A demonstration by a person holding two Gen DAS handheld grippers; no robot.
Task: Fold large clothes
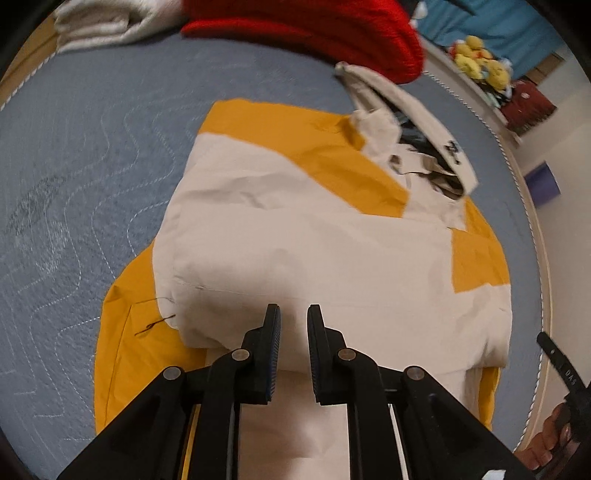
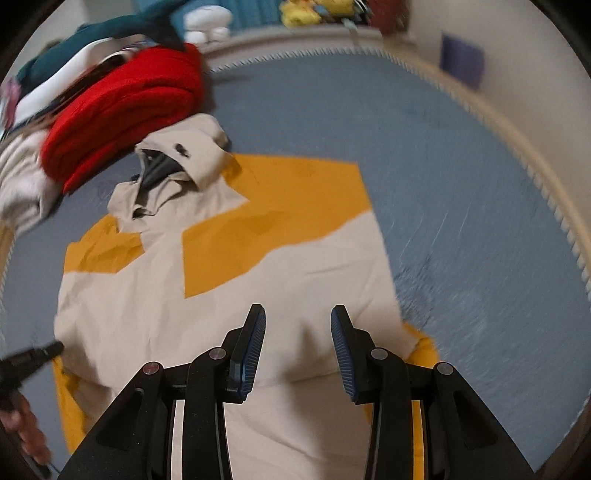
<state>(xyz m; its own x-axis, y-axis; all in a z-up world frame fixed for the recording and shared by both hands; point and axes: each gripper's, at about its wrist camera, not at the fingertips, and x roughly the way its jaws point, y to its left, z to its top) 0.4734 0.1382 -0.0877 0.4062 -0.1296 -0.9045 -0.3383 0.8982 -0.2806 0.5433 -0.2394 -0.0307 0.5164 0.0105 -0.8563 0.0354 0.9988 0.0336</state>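
the jacket (image 1: 317,236), beige with yellow-orange panels, lies folded over on itself on the grey-blue quilted bed cover (image 1: 85,177), filling the middle of both views; its collar (image 1: 424,147) with a dark lining stands crumpled at the upper right of the left wrist view and at the upper left of the right wrist view. a yellow-orange layer sticks out from under the beige fold at the lower left of the left wrist view. the left tongs (image 1: 293,328) hang above the near edge of the beige fold, jaws slightly parted with a narrow gap, nothing between them, and the pads appear clear of the cloth. the right tongs (image 2: 298,332) are over the beige fabric near the bottom centre of their own view, jaws parted wider, also empty and not pressing on anything. each view catches the other tool at its edge: a black tip at the lower right of the left wrist view, another at the lower left of the right wrist view, each with part of a hand (image 2: 26,432) behind it, cut off by the frame. beyond the collar sits a folded red garment (image 2: 122,110), with a pale folded cloth (image 1: 107,26) next to it at the top left of the left wrist view. yellow plush toys (image 1: 480,62) sit past the bed's corded edge, blurred. the right wrist view is smeared, so the pile of things behind the red garment is hard to make out.
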